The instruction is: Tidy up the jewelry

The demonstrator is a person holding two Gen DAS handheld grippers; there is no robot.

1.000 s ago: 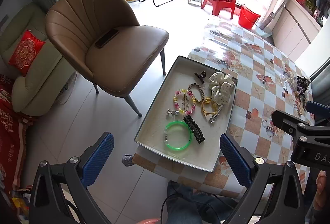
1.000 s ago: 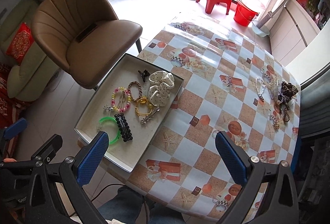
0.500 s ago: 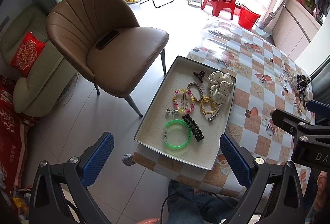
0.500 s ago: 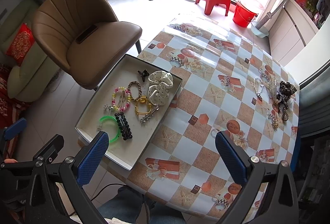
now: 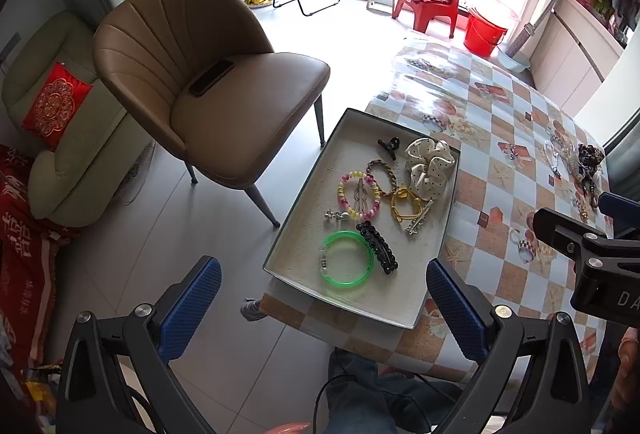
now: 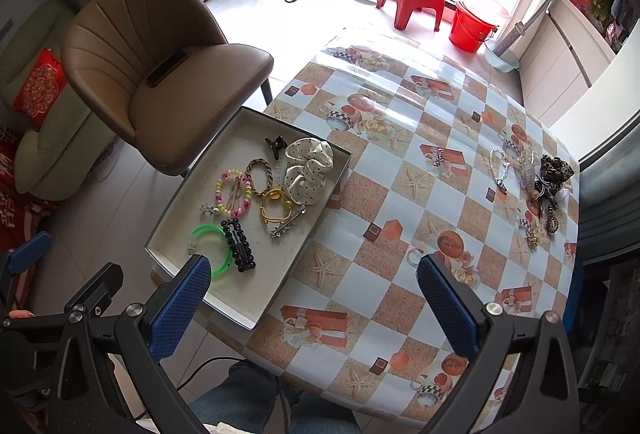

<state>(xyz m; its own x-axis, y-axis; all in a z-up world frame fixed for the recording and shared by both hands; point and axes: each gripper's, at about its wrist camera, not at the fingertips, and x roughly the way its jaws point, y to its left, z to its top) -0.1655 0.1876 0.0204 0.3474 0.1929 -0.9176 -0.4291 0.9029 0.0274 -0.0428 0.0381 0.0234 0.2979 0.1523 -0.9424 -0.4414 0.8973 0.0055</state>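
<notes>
From my left wrist view, my left gripper (image 5: 324,310) hangs spread wide and empty above the near end of the tray (image 5: 298,230), which sits at the table's (image 5: 492,234) left edge; inside lie a green bangle (image 5: 346,265), a black clip (image 5: 377,247), a beaded bracelet (image 5: 358,195) and a dotted scrunchie (image 5: 429,168). From my right wrist view, my right gripper (image 6: 314,306) is equally wide and empty over the checked table, with a loose heap of jewelry (image 6: 536,186) at the far right, well apart from the tray
</notes>
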